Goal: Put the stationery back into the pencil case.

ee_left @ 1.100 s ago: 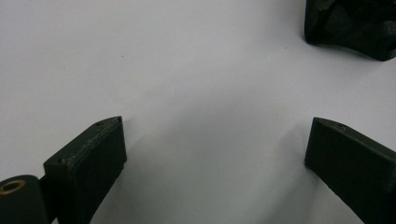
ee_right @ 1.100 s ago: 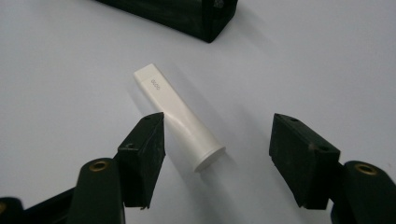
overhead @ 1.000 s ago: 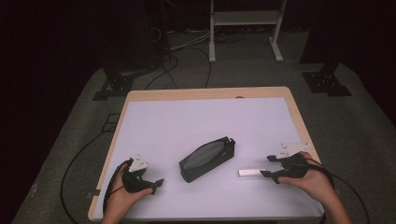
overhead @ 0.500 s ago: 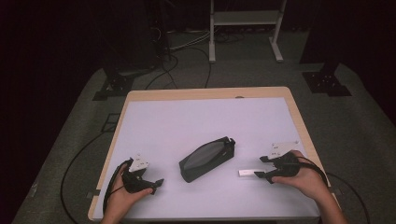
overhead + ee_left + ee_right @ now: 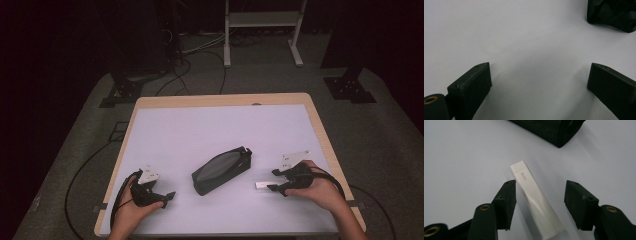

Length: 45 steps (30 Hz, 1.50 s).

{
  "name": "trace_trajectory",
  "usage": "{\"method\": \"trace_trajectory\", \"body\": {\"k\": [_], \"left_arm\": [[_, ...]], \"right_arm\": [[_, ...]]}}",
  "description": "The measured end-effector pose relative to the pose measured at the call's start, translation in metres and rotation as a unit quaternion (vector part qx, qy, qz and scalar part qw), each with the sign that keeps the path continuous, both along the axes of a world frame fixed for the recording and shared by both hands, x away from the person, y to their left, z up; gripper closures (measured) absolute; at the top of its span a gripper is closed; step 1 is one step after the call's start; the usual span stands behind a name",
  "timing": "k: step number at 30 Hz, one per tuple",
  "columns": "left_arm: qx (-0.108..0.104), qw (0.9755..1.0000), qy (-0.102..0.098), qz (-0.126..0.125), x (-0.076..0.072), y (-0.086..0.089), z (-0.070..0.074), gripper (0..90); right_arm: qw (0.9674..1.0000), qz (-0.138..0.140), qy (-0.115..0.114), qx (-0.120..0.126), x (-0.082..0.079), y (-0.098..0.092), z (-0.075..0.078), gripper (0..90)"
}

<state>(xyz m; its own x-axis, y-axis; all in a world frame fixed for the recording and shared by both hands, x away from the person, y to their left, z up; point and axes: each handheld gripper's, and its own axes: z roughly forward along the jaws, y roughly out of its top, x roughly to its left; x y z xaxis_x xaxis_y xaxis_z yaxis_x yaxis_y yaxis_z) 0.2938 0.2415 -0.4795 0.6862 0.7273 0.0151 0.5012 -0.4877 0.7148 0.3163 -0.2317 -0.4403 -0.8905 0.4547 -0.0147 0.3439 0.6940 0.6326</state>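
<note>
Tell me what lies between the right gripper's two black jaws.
The white tube lies on the table between the jaws of the right gripper, which have just been closing; the pads do not yet press on it, as the right gripper view shows.

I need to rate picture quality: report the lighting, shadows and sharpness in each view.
High view: the white table is evenly lit, the floor around it dark, detail soft. Left gripper view: the black pouch casts a faint shadow; surface smooth, no glare. Right gripper view: the white tube is sharp enough to read its lettering, with soft shadows.
</note>
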Motion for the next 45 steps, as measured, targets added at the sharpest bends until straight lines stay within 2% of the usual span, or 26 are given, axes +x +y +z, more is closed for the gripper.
{"method": "trace_trajectory", "body": {"k": [11, 22, 32, 38, 45], "left_arm": [[0.000, 1.0000, 0.000, 0.000, 0.000, 0.000, 0.000, 4.5], [0.000, 1.0000, 0.000, 0.000, 0.000, 0.000, 0.000, 4.5], [-0.001, 1.0000, 0.001, 0.000, 0.000, 0.000, 0.000, 4.5], [-0.001, 1.0000, 0.001, 0.000, 0.000, 0.000, 0.000, 4.5], [-0.001, 1.0000, 0.001, 0.000, 0.000, 0.000, 0.000, 4.5]], "right_arm": [[0.9995, 0.023, 0.012, -0.021, 0.004, 0.011, -0.006, 49.2], [0.9979, 0.035, 0.008, -0.055, 0.005, 0.014, -0.013, 54.8], [0.9970, 0.042, 0.009, -0.064, 0.004, 0.015, -0.014, 60.6], [0.9966, 0.044, 0.019, -0.066, 0.004, 0.017, -0.014, 66.7], [0.9961, 0.036, 0.029, -0.076, 0.004, 0.020, -0.012, 68.1]]}}
